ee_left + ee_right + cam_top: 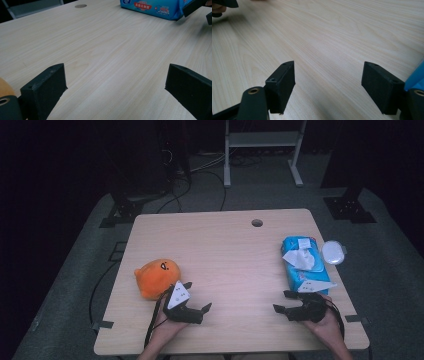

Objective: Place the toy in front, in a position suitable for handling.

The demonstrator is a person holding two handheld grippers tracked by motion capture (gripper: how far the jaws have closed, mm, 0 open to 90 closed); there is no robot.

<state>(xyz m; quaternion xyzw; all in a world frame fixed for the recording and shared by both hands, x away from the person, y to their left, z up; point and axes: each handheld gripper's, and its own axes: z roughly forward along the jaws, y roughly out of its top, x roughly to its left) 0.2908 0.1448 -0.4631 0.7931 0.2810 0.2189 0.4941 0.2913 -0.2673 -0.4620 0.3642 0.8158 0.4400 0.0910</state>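
An orange plush toy [156, 277] lies at the table's left, just behind my left gripper [197, 296], which rests low near the front edge with its jaws wide apart and nothing between them. In the left gripper view my left gripper [116, 82] faces bare wood, with the blue wipes pack [156, 7] far off. The blue wet-wipes pack [304, 264] lies at the right with a white tissue sticking out. My right gripper [285, 301] sits just in front of the pack, open and empty. My right gripper [328, 77] points across the bare tabletop in its own view.
A round white lid [333, 252] lies right of the wipes pack near the table's right edge. The wooden table [225, 255] has a cable hole [257, 223] at the back. Stands and cables sit on the dark floor behind.
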